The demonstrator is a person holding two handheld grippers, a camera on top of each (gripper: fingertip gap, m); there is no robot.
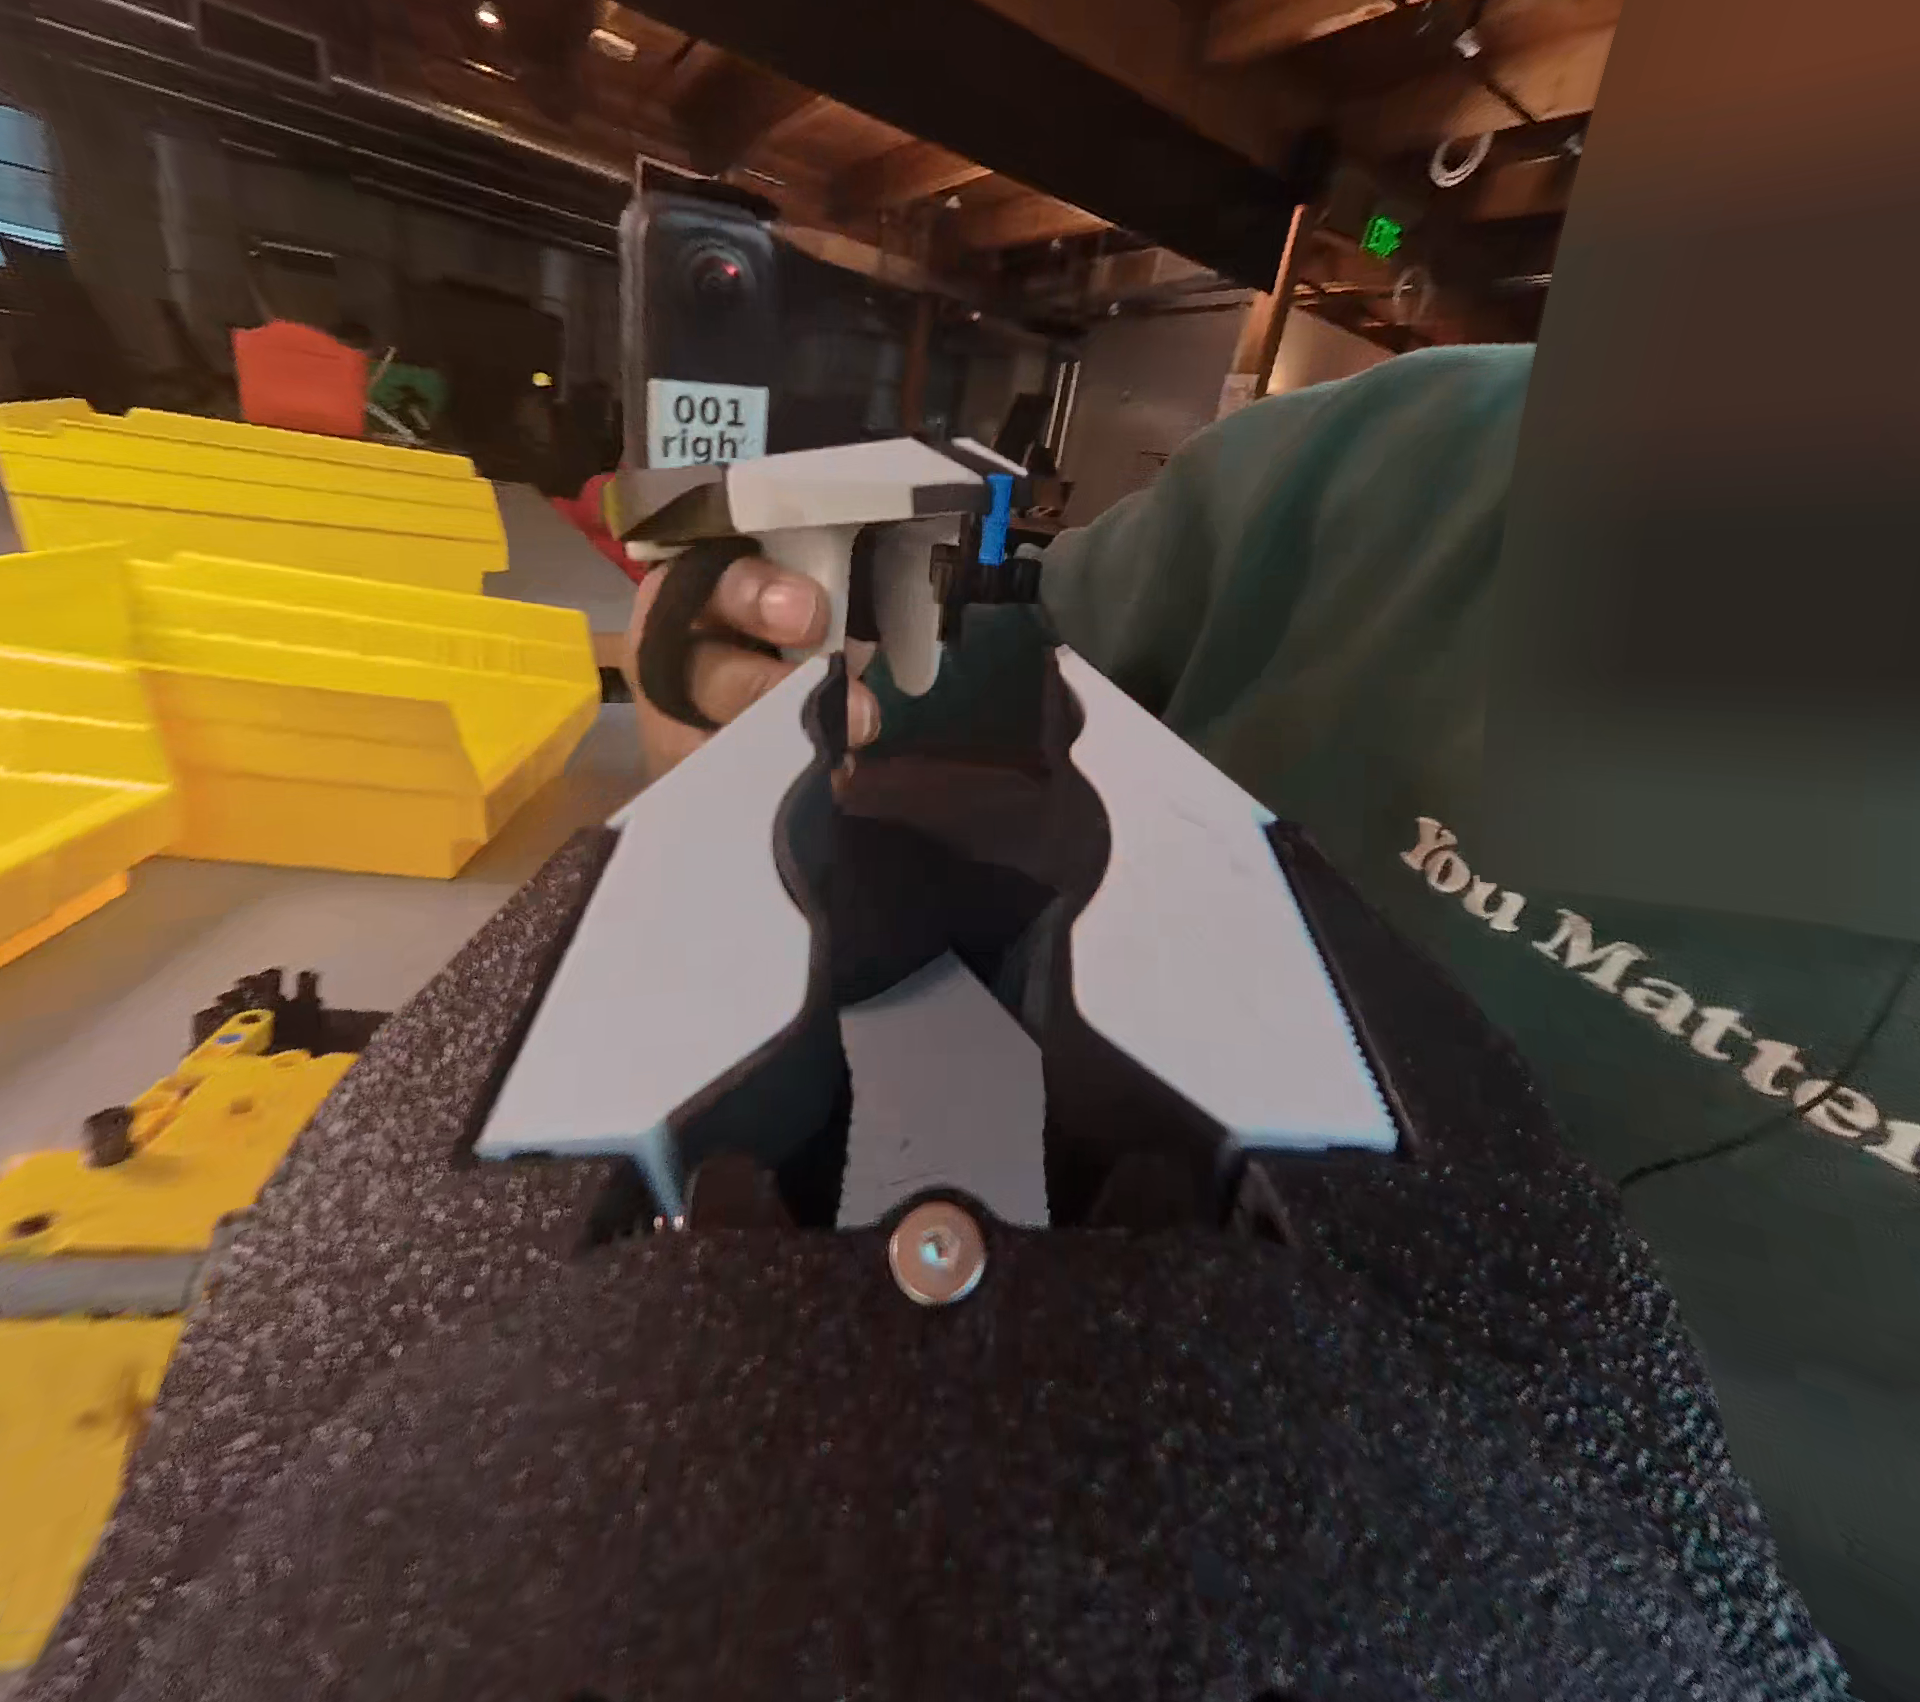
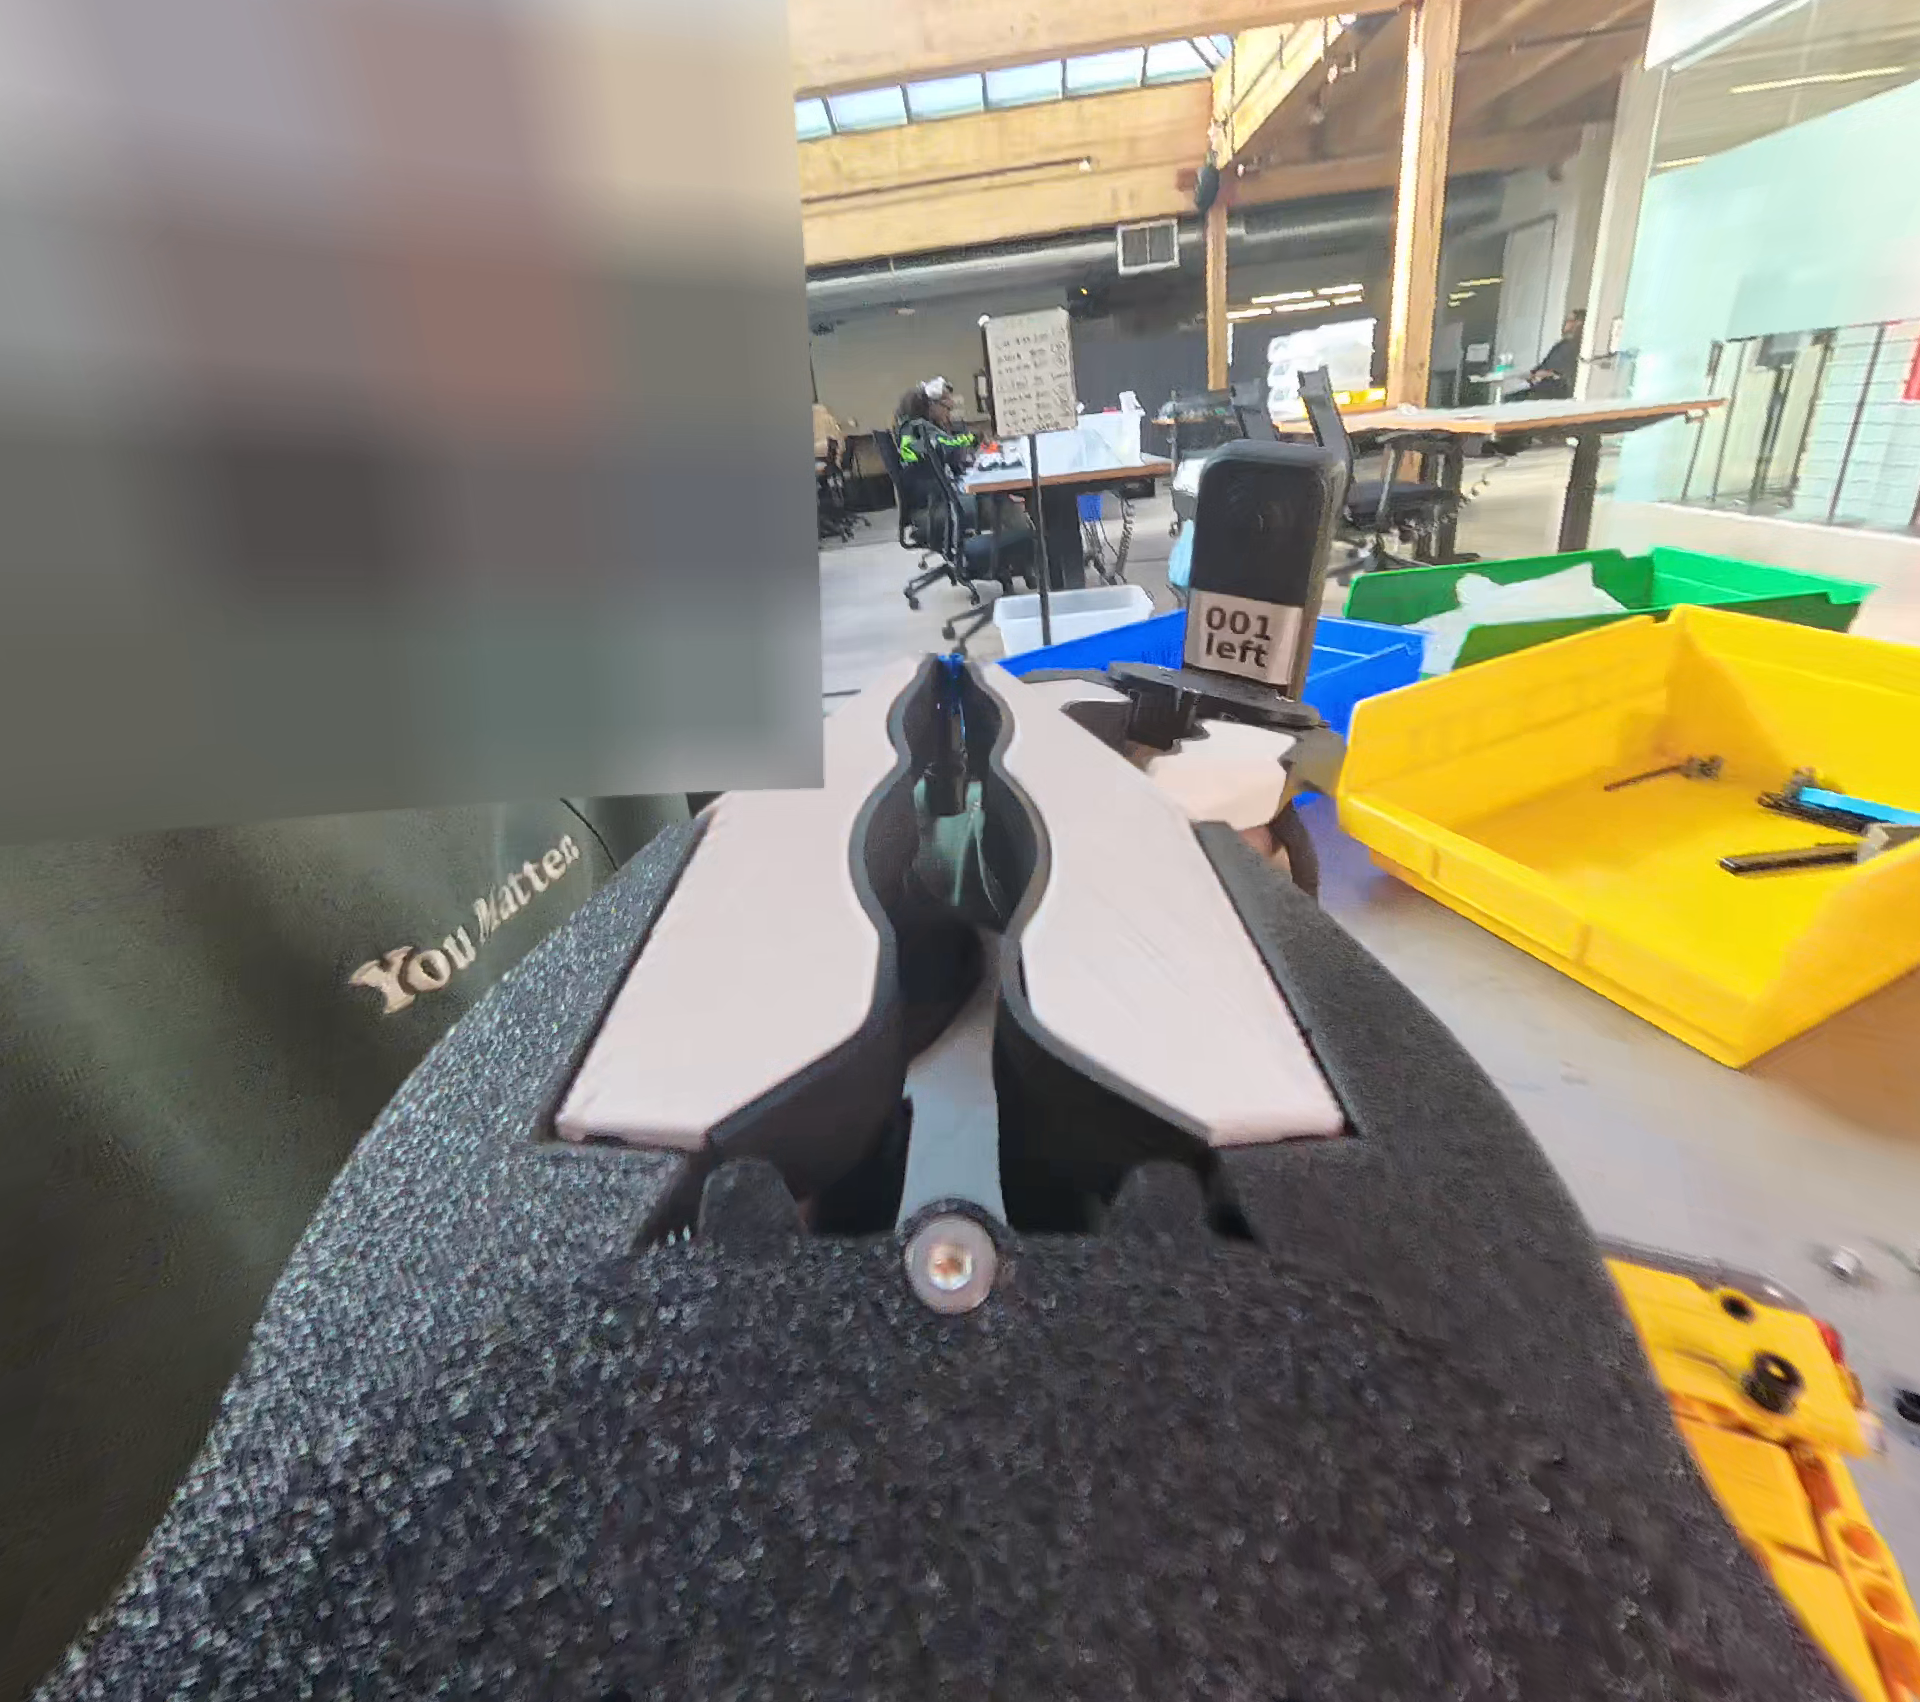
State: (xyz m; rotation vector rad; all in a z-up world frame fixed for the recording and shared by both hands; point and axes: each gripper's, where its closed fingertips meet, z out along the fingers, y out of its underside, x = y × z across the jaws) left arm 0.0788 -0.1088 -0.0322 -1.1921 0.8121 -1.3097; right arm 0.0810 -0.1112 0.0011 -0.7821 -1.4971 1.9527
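Blue piece [image 2: 950, 696] in right gripper [image 2: 954, 671]; labelled camera [image 2: 1262, 525]

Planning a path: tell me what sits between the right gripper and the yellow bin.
The left gripper, just short of the yellow bin, seen in the right wrist view.

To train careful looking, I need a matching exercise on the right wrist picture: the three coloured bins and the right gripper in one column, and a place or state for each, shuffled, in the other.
1 yellow bin
2 blue bin
3 green bin
4 right gripper

a holds white material
b shut on a small blue part
c behind the black camera
d holds small dark parts

Pairs: 1-d, 2-c, 3-a, 4-b
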